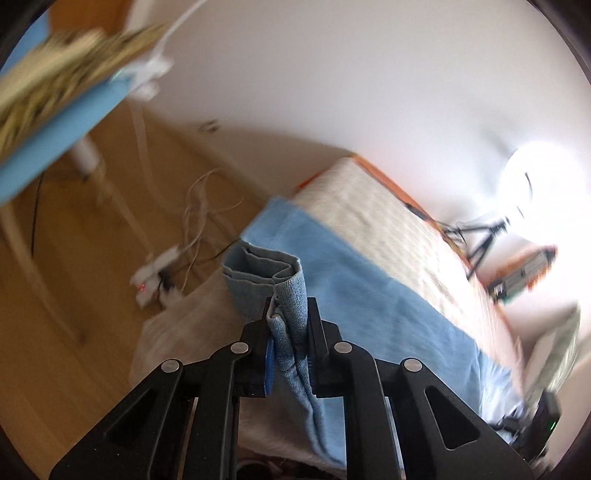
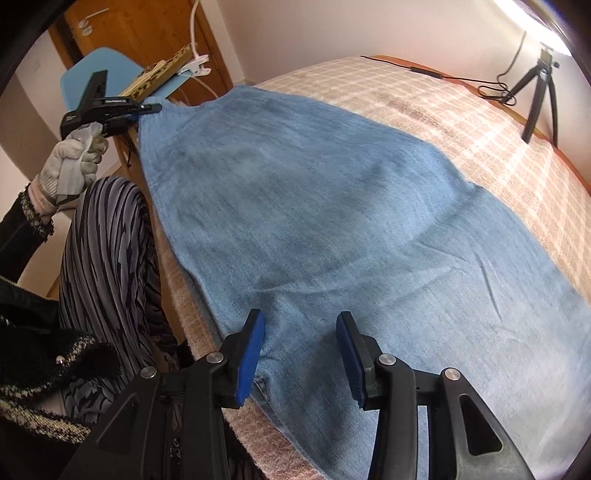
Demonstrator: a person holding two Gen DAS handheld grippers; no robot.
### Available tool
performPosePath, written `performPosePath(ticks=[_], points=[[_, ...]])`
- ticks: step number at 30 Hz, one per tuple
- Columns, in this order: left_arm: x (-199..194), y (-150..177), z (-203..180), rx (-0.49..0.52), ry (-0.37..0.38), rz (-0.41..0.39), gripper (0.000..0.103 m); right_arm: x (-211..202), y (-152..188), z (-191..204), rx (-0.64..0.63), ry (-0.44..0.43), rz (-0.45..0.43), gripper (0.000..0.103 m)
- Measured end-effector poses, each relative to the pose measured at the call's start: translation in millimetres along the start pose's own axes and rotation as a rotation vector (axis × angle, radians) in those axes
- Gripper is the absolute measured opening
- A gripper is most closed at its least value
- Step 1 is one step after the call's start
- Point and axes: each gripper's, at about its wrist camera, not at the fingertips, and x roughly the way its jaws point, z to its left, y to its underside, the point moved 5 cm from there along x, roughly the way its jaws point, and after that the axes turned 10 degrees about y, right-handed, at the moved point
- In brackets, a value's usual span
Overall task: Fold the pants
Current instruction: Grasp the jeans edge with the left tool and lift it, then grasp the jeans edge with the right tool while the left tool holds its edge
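Light blue denim pants [image 2: 332, 221] lie spread flat over a bed with a beige checked blanket [image 2: 461, 122]. My left gripper [image 1: 290, 310] is shut on a bunched, folded end of the pants [image 1: 269, 273], lifted off the bed's corner. In the right wrist view that left gripper [image 2: 147, 109] shows at the far left end of the pants, held by a gloved hand [image 2: 70, 166]. My right gripper [image 2: 300, 315] stands open just above the near end of the pants, its blue pads [image 2: 251, 354] apart and not pressing the cloth.
A person's striped trouser leg [image 2: 107, 258] stands against the bed's left edge. A blue chair [image 2: 107, 66] and a wooden door [image 2: 147, 33] are behind it. A black tripod [image 2: 539, 96] stands on the bed's far right. A power strip with cables [image 1: 155, 273] lies on the floor.
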Motion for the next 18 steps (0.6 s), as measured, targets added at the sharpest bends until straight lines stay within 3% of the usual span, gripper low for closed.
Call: performPosePath(ticks=[7,9,13,18], points=[[15,5,-75,0.218,0.072,0.070,0.011,-19,-20,-23,0.154,-0.092,-0.067,0.056],[18,11,-93,0.261,0.102,0.091,0.011,-25,-29,-31,0.210,-0.133,-0.094,0.068],[29,32,-131,0.311,0.188,0.149,0.011,-27,-56,-51,0.382,-0.284,-0.152,0.082],[49,71,-172,0.305,0.317,0.251,0.011,6,-89,-57,0.528,-0.512,-0.153,0.083]])
